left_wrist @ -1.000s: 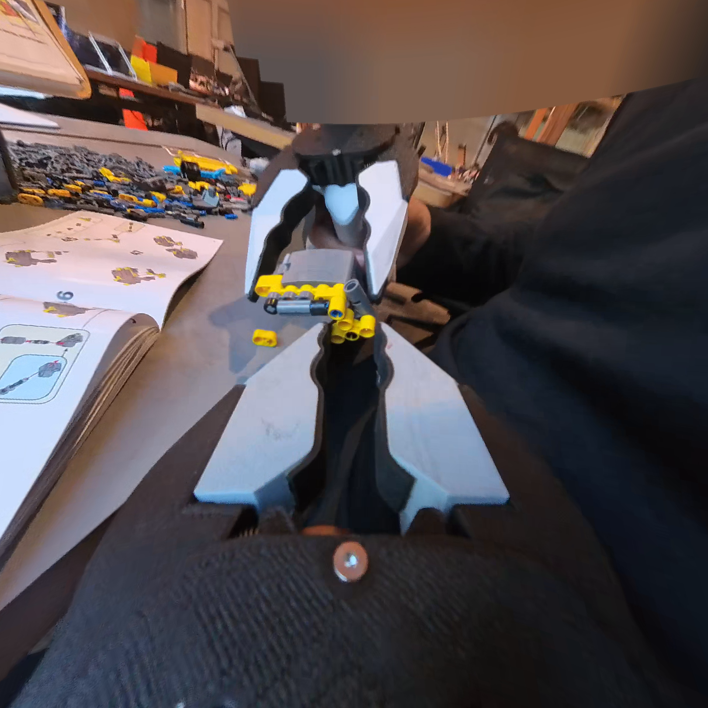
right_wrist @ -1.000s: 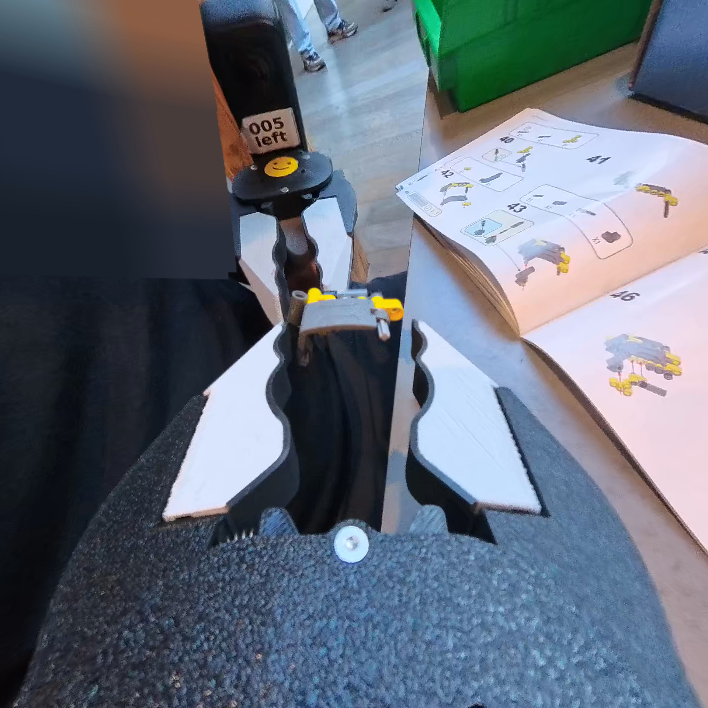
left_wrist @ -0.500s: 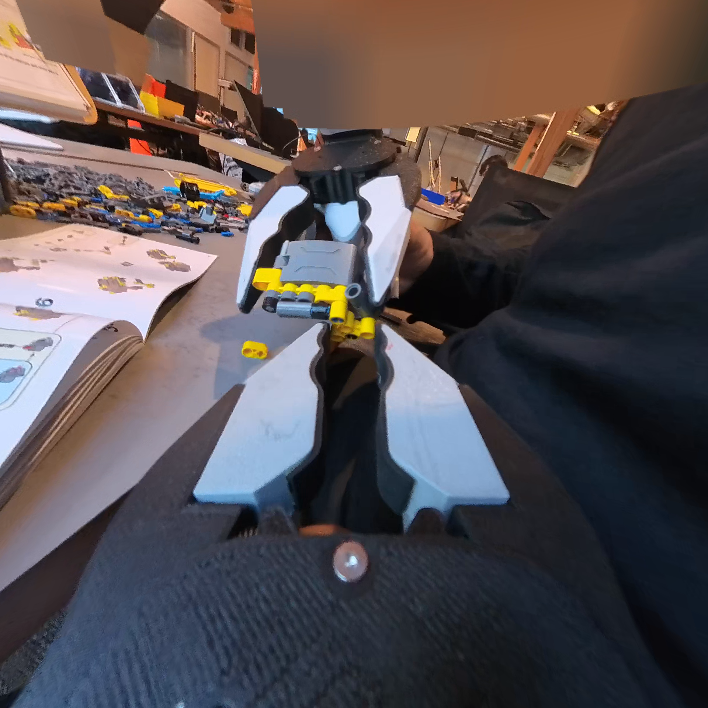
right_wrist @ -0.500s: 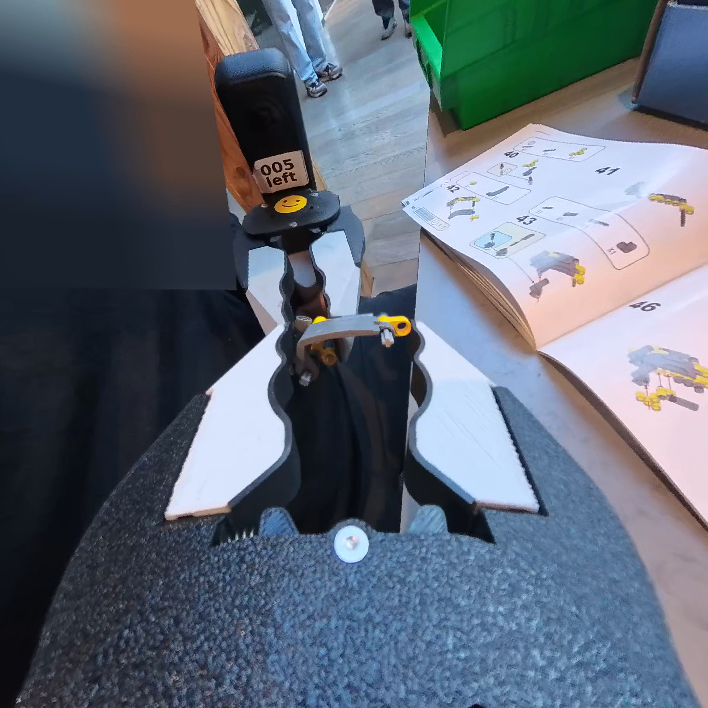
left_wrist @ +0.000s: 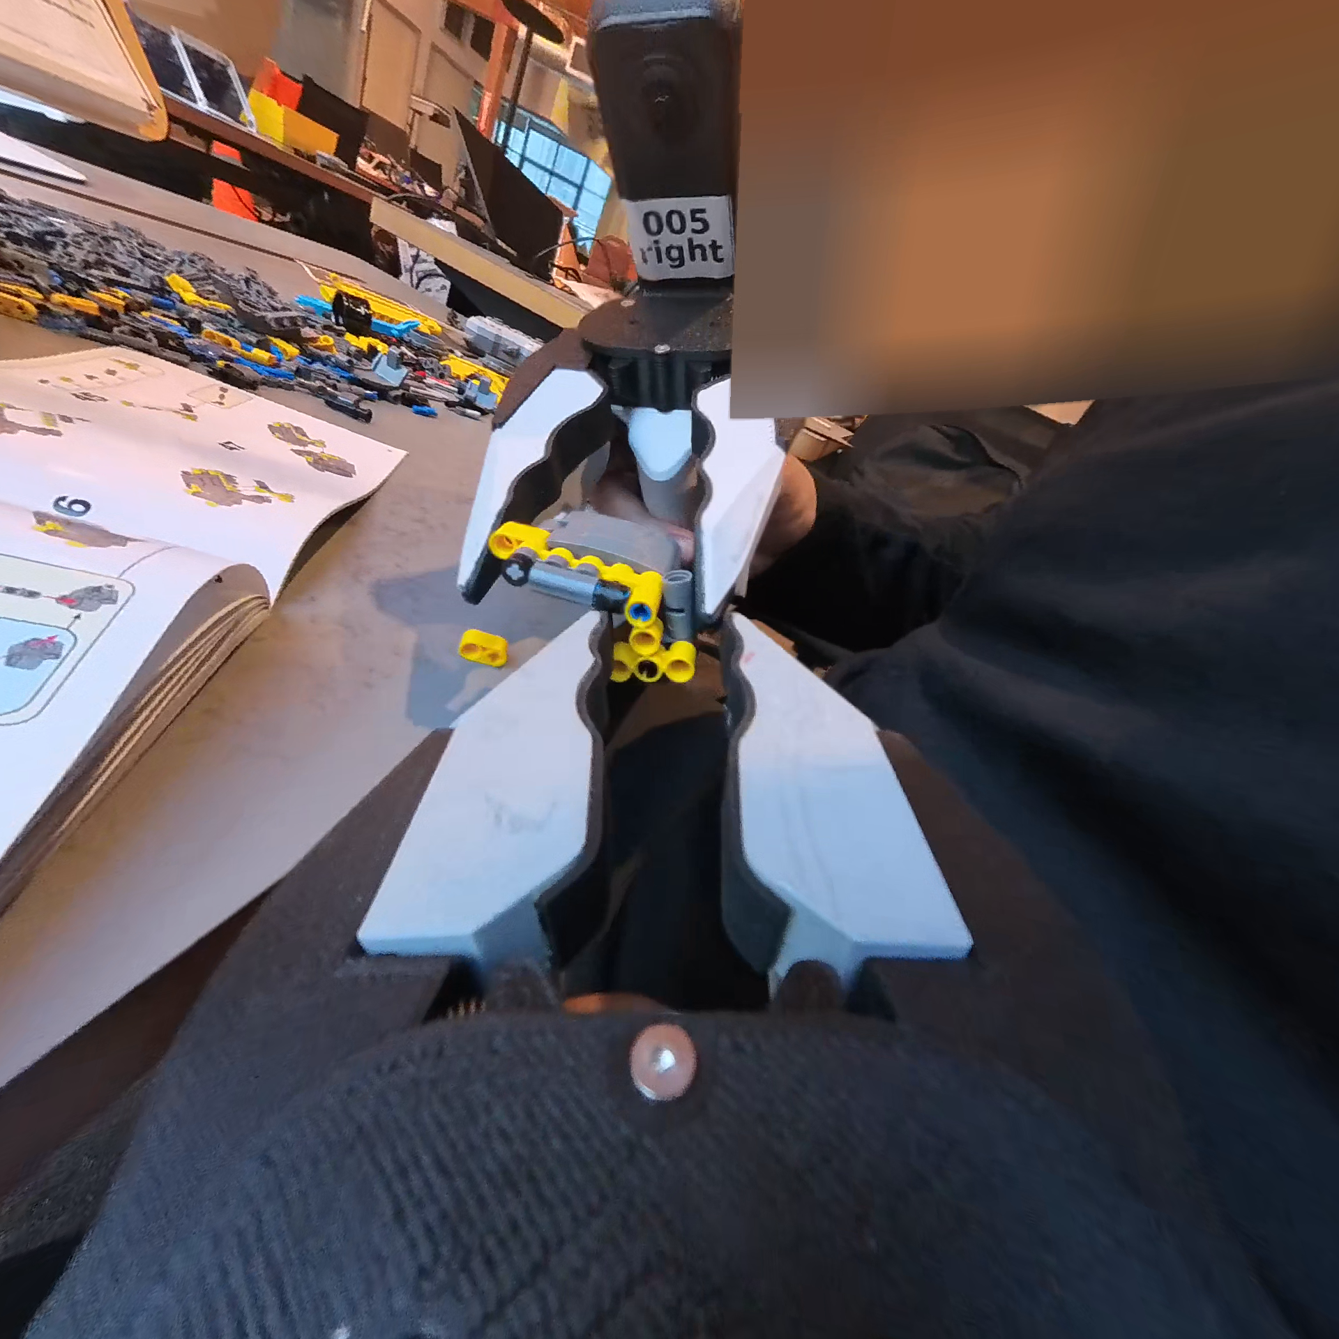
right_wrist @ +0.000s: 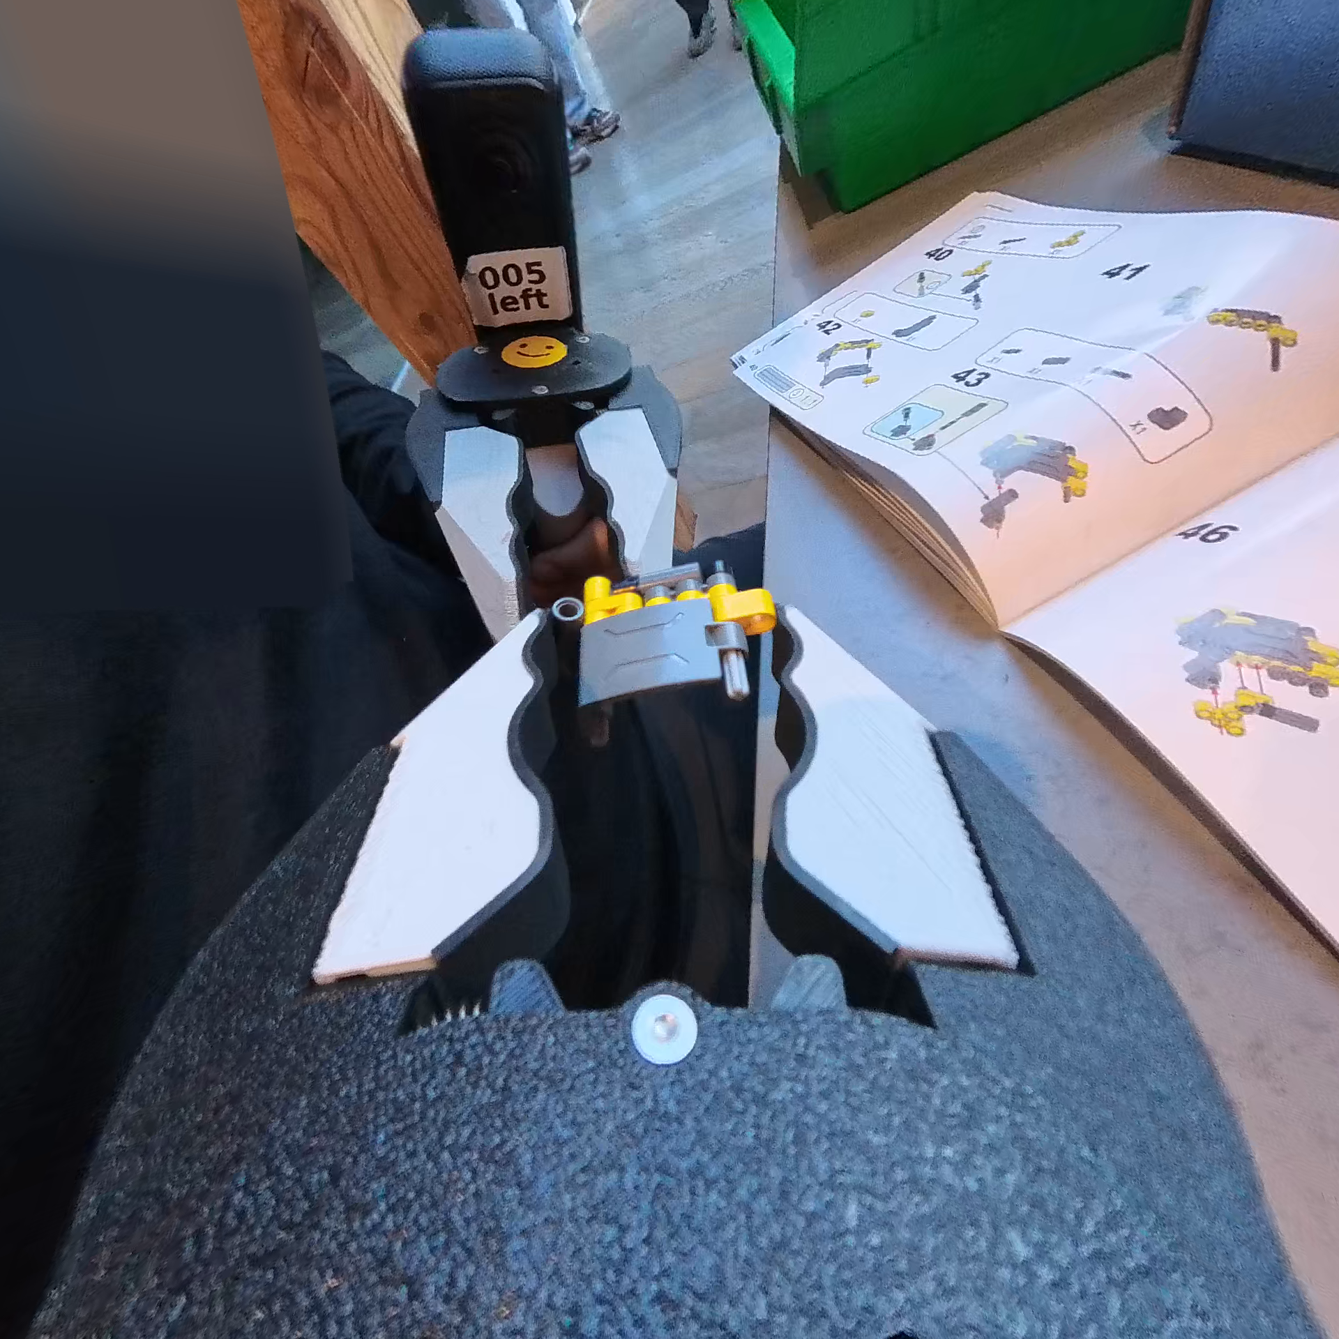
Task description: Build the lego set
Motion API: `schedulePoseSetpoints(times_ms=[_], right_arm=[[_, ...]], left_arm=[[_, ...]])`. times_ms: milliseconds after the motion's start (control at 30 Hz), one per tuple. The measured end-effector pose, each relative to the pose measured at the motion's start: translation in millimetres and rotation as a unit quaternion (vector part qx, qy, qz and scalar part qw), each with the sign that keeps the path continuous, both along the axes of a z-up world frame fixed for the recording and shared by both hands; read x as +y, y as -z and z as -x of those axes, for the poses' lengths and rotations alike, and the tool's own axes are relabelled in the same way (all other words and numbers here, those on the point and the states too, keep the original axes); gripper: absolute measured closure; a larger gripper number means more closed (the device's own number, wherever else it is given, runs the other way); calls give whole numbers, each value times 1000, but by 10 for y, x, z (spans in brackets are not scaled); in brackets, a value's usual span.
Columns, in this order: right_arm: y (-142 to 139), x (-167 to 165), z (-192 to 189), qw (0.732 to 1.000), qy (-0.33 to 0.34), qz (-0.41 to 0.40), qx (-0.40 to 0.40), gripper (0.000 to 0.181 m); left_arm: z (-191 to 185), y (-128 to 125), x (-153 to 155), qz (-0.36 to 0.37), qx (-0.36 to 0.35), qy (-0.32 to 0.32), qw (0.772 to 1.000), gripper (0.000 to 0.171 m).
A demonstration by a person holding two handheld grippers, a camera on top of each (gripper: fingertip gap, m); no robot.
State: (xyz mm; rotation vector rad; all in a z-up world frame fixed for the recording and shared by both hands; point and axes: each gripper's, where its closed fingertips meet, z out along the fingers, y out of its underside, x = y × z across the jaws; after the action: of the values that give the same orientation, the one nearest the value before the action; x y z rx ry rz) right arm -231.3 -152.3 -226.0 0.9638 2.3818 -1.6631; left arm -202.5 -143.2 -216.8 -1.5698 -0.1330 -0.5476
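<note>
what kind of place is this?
Likely a shared workshop or lab: a table with an open instruction booklet, a spread of small plastic building pieces, green bins, and monitors on benches behind.

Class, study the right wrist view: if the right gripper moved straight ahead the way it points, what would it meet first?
The right gripper would likely meet the grey-and-yellow brick assembly first, already between its open jaws and held by the left gripper.

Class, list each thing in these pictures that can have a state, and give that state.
Left gripper: shut on model's yellow end.
Right gripper: open, fingers flanking model.
Model: held off the table.
Manual: open, lying on table.
Yellow piece: loose on table.
</note>
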Motion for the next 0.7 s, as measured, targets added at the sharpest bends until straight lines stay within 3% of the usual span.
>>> schedulePoseSetpoints(times_ms=[367, 533, 700], right_arm=[[119, -1, -10, 999, -6, -31, -14, 119], [58, 91, -13, 1000, -3, -15, -14, 128], [137, 402, 63, 994, 24, -103, 28, 131]], left_arm=[[-39, 142, -98, 8, -3, 33, 999, 155], [-48, 170, -126, 0, 5, 45, 999, 155], [-36, 402, -130, 37, -4, 48, 998, 155]])
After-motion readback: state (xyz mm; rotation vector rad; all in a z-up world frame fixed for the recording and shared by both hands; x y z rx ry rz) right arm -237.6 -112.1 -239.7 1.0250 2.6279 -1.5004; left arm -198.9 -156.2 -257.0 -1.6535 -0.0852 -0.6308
